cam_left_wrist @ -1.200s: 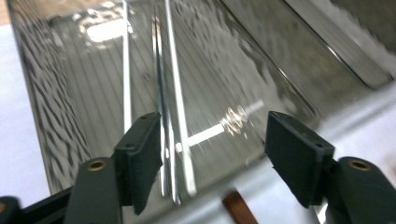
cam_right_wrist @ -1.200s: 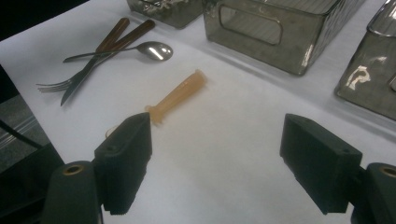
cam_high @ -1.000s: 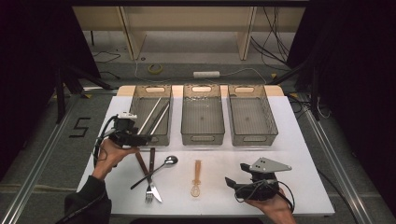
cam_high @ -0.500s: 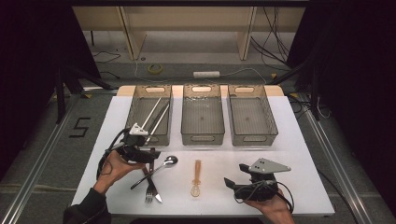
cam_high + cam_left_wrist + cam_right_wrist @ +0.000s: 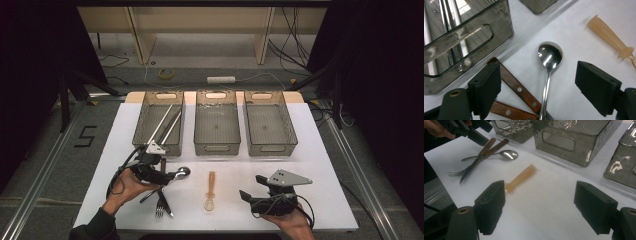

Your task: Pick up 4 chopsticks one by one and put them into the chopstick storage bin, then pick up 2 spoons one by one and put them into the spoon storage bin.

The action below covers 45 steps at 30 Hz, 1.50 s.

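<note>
My left gripper (image 5: 169, 176) (image 5: 539, 76) hovers low over a steel spoon (image 5: 181, 173) (image 5: 550, 53) on the white table. Its jaws are open and have just been opening; the spoon's handle lies on the table between them, untouched. Under the spoon lie a fork (image 5: 160, 208) and a knife (image 5: 165, 201) with wooden handles (image 5: 517, 88). A beige plastic spoon (image 5: 211, 190) (image 5: 520, 178) lies mid-table. My right gripper (image 5: 246, 196) (image 5: 539, 202) rests at the front right, open, with nothing in it, facing the plastic spoon.
Three smoky clear trays stand in a row at the back: the left tray (image 5: 144, 131) holds long metal utensils (image 5: 166, 123), while the middle tray (image 5: 216, 148) and the right tray (image 5: 273, 148) look bare. The left tray's front wall (image 5: 461, 47) is close beside my left gripper.
My left hand has drawn back from the left tray's front edge and come down over the steel spoon and wooden-handled cutlery. The right hand has stayed in place.
</note>
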Tool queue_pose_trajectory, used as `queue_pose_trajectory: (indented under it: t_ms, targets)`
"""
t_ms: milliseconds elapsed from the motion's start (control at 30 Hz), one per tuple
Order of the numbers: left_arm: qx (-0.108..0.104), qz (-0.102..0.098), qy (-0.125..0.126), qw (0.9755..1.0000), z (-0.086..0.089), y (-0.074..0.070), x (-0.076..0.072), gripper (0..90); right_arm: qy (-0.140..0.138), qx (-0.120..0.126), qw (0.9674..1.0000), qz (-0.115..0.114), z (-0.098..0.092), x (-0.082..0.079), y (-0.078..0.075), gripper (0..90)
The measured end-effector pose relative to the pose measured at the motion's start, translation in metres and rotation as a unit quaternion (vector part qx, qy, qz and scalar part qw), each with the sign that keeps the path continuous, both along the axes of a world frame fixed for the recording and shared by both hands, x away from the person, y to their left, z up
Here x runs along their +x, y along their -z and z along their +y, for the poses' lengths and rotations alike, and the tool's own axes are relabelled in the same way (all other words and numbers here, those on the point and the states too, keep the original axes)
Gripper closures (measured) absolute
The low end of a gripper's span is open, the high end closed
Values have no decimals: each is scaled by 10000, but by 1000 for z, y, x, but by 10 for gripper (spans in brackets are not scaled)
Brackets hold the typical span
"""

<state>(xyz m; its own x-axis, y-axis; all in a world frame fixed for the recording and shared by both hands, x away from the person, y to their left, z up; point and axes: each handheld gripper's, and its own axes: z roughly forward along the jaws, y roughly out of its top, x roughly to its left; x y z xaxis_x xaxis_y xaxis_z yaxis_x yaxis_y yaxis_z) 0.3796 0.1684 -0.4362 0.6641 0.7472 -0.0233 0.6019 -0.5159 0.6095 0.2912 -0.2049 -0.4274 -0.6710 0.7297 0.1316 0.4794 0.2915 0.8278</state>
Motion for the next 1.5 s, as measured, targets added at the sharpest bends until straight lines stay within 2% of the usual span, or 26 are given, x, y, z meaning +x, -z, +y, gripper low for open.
queue_pose_trajectory:
  t_ms: [233, 433, 700, 967, 1233, 1500]
  targets:
    - [72, 45, 121, 9999, -9, 0, -2, 191, 31, 33, 10000, -12, -4, 1, 1, 261]
    - [364, 121, 274, 9989, -17, 4, -2, 190, 33, 40, 10000, 16, -5, 1, 2, 261]
    - [497, 277, 392, 9976, -21, 10, -5, 232, 9, 22, 10000, 18, -3, 1, 3, 262]
    - [670, 357, 539, 9957, -24, 16, -5, 314, -6, -9, 10000, 8, -2, 1, 3, 263]
    - [871, 303, 664, 9935, -28, 18, -6, 475, 15, -9, 10000, 36, -3, 2, 3, 264]
    - [921, 337, 796, 9920, -29, 21, -7, 612, -8, -30, 10000, 27, -2, 2, 4, 265]
